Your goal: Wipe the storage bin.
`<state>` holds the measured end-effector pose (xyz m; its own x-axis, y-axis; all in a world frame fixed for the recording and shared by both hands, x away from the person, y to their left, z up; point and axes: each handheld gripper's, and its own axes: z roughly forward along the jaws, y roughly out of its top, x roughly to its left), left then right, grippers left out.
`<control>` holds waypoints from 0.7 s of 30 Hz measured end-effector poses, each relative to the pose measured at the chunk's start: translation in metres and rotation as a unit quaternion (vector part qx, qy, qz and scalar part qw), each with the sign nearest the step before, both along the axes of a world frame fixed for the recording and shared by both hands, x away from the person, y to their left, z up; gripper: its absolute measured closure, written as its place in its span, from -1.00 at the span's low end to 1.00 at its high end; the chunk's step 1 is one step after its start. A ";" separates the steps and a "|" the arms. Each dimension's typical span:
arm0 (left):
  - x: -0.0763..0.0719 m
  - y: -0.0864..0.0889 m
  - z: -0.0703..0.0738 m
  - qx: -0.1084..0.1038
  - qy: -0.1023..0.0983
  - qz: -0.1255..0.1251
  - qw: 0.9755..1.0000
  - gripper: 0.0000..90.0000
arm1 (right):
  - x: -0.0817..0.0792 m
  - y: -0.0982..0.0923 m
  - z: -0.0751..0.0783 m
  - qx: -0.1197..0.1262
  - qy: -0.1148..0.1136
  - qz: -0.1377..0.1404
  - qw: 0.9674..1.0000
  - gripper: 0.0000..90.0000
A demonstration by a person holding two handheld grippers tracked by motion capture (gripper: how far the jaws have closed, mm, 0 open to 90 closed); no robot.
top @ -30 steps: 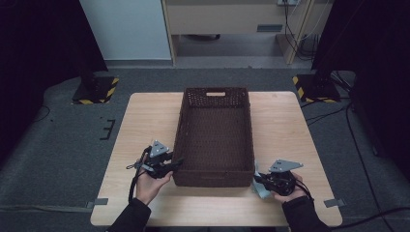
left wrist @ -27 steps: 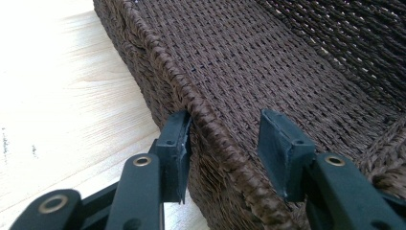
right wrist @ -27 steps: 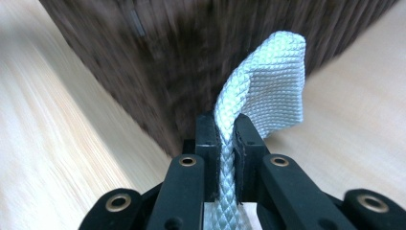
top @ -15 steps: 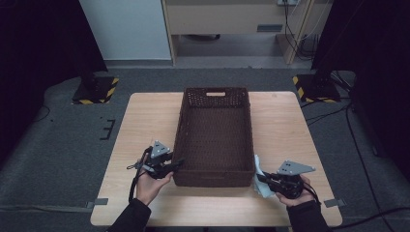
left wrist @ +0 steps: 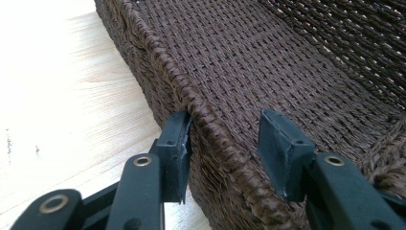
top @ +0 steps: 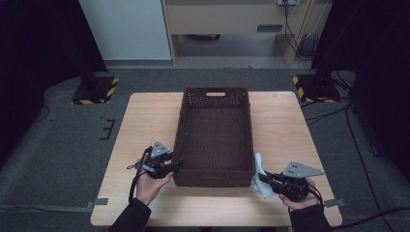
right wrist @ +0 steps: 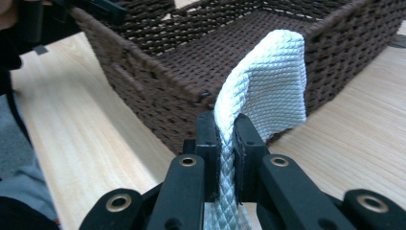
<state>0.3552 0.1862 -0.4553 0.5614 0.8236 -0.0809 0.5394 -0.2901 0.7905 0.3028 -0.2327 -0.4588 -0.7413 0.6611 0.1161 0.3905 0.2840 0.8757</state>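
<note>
The cloth (right wrist: 268,91), white and waffle-textured, is pinched between the two pads of the right gripper (right wrist: 225,139), which are clamped tight on a folded edge at the bottom centre of the right gripper view; the free part rises and droops over to the right in front of the basket (right wrist: 158,100). In the high view the cloth (top: 258,176) sits at the lower right, just beside the basket's (top: 215,179) near right corner, with the right gripper (top: 267,180) below it. The left gripper (left wrist: 225,143) straddles the basket's (left wrist: 268,62) rim with its jaws half apart: the outer pad lies against the woven wall, while the inner pad stands clear of it inside. In the high view the left gripper (top: 175,164) is at the basket's near left corner. The cloth's lower end is cut off by the frame edge, and its full shape cannot be made out.
</note>
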 end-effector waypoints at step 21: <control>0.002 0.003 -0.002 0.001 -0.002 0.007 1.000 -0.10 | -0.004 0.000 0.001 0.013 0.006 -0.011 1.000 0.86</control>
